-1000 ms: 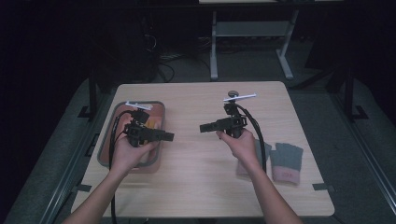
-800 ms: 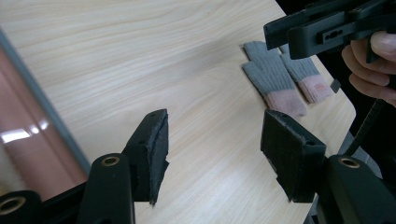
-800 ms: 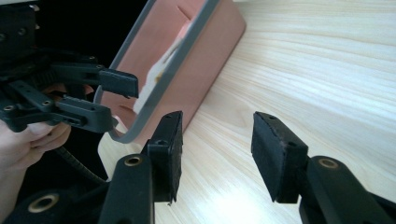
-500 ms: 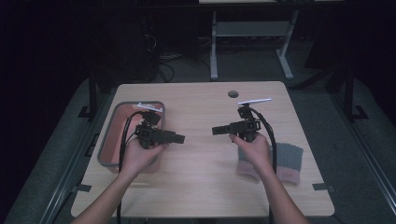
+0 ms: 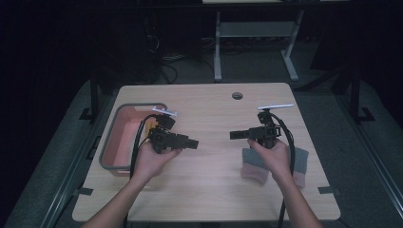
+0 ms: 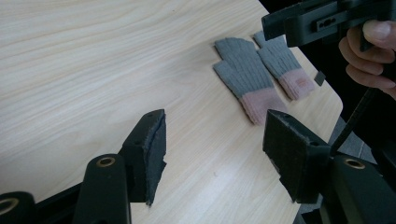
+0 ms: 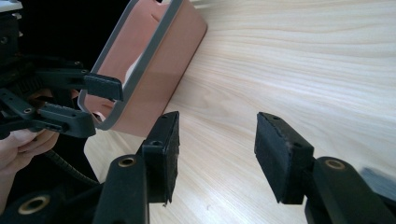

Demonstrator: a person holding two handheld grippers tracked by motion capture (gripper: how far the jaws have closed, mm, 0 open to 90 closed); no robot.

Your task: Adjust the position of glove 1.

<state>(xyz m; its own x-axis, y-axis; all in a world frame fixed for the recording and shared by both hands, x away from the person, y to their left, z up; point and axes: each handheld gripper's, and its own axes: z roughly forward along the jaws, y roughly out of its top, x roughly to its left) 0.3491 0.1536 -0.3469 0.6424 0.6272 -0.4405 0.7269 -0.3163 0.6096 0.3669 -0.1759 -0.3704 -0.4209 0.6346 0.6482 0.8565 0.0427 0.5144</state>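
A pair of grey knit gloves with pink cuffs [image 5: 298, 164] [image 6: 243, 77] lies flat side by side near the table's right edge. My right hand partly covers them in the high view. My right gripper [image 5: 234, 135] [image 7: 215, 144] hovers just left of the gloves, pointing left. Its jaws are open, have just been opening, and have only bare table between them. My left gripper [image 5: 194, 143] [image 6: 212, 144] points right from beside a pink tub [image 5: 115, 124]. Its jaws are open too, have just been opening, and hold nothing.
The pink tub with a grey rim [image 7: 154, 56] stands at the table's left edge, with something orange inside behind my left gripper. A round cable hole [image 5: 237, 95] is at the table's far side. A desk frame [image 5: 218, 52] stands on the floor beyond.
Both hands have shifted to the right and slightly toward me. The left gripper came away from above the tub, and the right hand now overlaps the gloves. Both pairs of jaws stand wider.
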